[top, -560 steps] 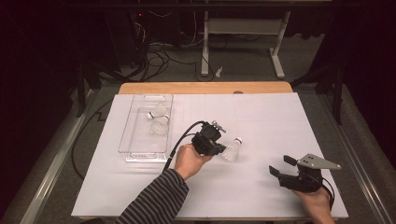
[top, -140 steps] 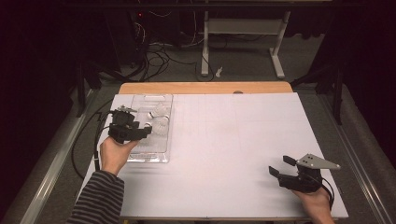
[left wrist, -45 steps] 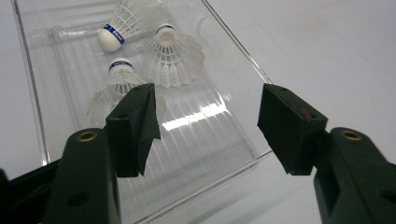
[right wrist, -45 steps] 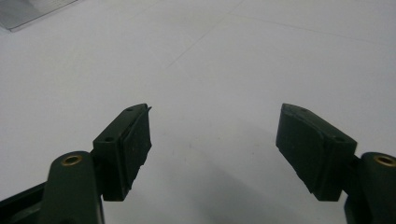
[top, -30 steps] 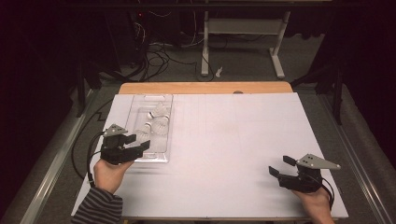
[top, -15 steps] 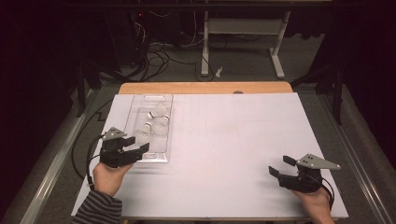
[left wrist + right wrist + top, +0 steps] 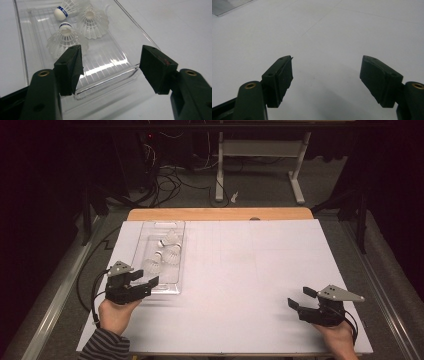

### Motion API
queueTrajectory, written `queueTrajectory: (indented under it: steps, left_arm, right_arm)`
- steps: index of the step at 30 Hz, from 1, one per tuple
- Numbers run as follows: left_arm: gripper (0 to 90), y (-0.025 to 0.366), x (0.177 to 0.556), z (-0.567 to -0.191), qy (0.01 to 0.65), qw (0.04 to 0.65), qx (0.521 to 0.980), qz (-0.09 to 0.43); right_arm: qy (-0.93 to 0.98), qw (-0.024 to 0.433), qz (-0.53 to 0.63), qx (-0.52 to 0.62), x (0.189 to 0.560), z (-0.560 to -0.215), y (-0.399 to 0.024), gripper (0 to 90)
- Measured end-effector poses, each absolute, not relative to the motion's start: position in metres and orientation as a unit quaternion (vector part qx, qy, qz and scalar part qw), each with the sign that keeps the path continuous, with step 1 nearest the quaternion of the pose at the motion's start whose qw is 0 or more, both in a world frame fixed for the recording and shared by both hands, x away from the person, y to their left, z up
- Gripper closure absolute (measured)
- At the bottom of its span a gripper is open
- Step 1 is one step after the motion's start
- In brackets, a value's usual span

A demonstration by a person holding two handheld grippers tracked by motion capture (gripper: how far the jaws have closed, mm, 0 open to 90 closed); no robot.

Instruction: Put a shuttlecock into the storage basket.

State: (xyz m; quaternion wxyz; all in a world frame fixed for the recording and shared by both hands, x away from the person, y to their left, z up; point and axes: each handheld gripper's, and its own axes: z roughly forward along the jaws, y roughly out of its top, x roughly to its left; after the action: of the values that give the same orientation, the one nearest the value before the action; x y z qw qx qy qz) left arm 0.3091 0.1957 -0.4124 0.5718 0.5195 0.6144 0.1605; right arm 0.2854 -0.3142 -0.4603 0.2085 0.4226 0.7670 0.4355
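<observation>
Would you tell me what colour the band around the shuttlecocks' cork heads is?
Blue, on white heads of the shuttlecocks; the left gripper view shows it best.

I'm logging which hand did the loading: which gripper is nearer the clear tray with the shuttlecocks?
Left. The left gripper sits at the near end of the clear tray, jaws open. The right gripper rests far across the table, by its near right corner.

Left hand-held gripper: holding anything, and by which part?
Nothing. The left hand-held gripper is open and empty at the near end of the clear tray; three shuttlecocks lie inside.
</observation>
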Motion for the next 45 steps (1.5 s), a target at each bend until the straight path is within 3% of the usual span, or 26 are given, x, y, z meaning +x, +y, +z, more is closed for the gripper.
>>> queueTrajectory:
  steps: [40,41,42,43,45]
  left_arm:
    - [34.4,0.197,0.283,-0.429,0.588,0.615,0.492,0.182]
    - [34.4,0.204,0.279,-0.430,0.567,0.594,0.540,0.184]
    - [34.4,0.202,0.279,-0.430,0.574,0.598,0.528,0.185]
    - [34.4,0.197,0.281,-0.429,0.587,0.619,0.488,0.183]
    - [34.4,0.201,0.278,-0.431,0.575,0.607,0.516,0.185]
  right_arm:
    - [0.766,0.209,0.436,0.424,0.285,-0.460,-0.314,27.1]
    - [0.766,0.209,0.437,0.423,0.285,-0.460,-0.314,27.1]
    - [0.766,0.209,0.436,0.423,0.285,-0.460,-0.314,27.1]
    - [0.766,0.209,0.436,0.423,0.285,-0.460,-0.314,27.1]
    - [0.766,0.209,0.436,0.423,0.285,-0.460,-0.314,27.1]
